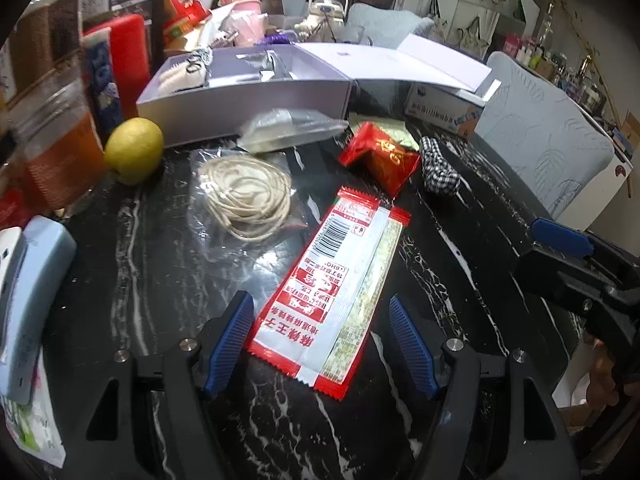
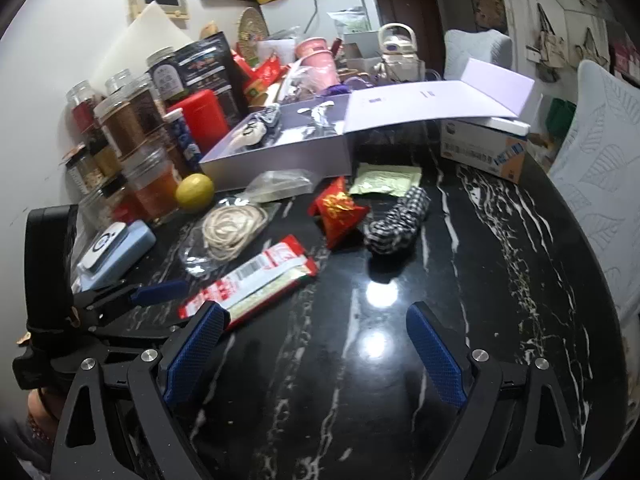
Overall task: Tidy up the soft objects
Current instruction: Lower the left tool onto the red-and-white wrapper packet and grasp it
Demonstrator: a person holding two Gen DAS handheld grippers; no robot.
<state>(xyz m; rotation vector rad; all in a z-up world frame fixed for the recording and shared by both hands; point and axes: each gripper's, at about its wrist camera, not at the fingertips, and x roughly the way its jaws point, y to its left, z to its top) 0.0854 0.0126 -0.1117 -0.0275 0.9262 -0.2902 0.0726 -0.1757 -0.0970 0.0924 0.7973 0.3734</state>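
A long red-and-white snack packet lies flat on the black marble table. My left gripper is open, its blue pads either side of the packet's near end, not closed on it. Beyond lie a bagged coil of cream cord, a small red packet, a black-and-white checked scrunchie and a clear bag. My right gripper is open and empty over bare table; the packet touches its left pad. The open lilac box stands behind.
A lemon, jars and a red tin crowd the left. A light-blue device lies at the near left. A cardboard box and a green sachet sit at the back right. Chairs stand past the table edge.
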